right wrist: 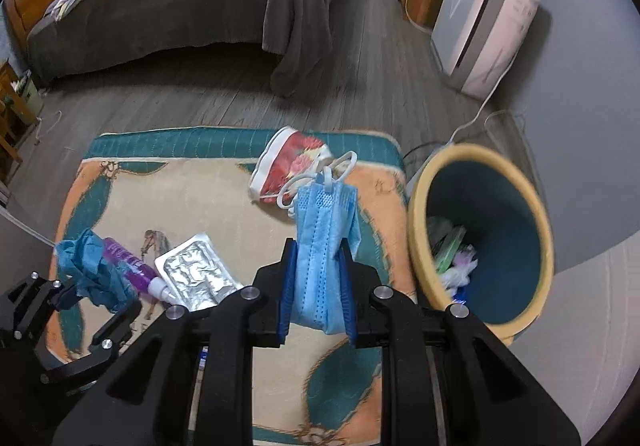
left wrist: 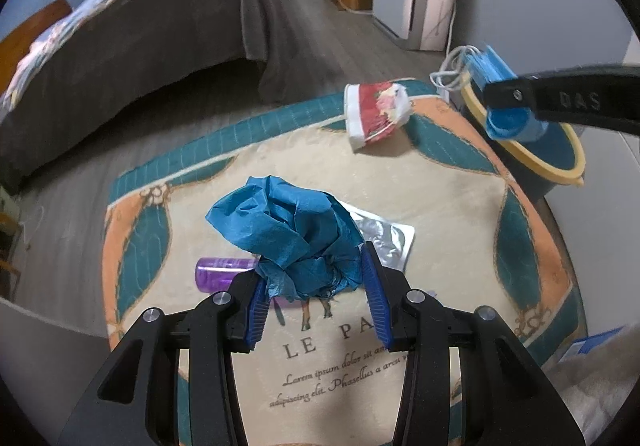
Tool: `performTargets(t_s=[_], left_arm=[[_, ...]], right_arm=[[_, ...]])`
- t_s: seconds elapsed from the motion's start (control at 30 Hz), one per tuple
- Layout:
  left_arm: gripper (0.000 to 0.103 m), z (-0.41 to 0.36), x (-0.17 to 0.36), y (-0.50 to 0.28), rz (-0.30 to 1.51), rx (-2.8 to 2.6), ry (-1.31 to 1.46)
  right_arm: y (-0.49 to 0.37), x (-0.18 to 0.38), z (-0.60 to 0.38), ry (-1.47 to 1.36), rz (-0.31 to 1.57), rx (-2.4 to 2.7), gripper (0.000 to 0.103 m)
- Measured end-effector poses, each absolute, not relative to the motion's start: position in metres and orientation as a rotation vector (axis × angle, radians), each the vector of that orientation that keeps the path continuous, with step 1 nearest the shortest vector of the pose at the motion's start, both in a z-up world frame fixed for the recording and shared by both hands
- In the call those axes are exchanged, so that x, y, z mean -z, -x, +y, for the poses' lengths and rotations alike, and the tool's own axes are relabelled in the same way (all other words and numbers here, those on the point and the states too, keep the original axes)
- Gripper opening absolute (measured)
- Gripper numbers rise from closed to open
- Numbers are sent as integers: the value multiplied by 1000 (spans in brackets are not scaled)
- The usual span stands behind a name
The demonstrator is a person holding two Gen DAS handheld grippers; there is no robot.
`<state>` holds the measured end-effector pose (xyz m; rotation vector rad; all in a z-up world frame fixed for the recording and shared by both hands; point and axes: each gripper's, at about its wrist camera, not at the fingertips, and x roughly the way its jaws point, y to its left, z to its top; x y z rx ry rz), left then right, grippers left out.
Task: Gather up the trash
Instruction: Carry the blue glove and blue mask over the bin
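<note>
While the left tool (left wrist: 316,286) clenches a crumpled blue tissue wad (left wrist: 288,234) at lower centre, the right tool (right wrist: 318,286) grips a folded blue face mask (right wrist: 324,242) beside the yellow-rimmed teal bin (right wrist: 484,242).

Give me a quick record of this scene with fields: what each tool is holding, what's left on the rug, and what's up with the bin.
left tool: shut on crumpled blue paper, lifted above the rug
right tool: shut on folded blue face mask
left on rug: purple bottle, silver foil pack, crushed red paper cup
bin: yellow rim, teal inside, beside the rug, already holds some trash
</note>
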<state>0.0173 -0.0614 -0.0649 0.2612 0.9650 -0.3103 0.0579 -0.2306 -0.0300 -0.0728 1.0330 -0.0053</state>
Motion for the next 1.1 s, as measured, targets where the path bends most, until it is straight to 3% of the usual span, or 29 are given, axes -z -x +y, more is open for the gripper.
performTargets(t_s=[0.73, 1.1], left_arm=[[44, -116, 53, -25, 916, 354, -273], [44, -176, 41, -55, 899, 431, -269]], right_arm=[[-68, -13, -304, -62, 914, -14, 20], [-86, 3, -368, -70, 941, 97, 20]])
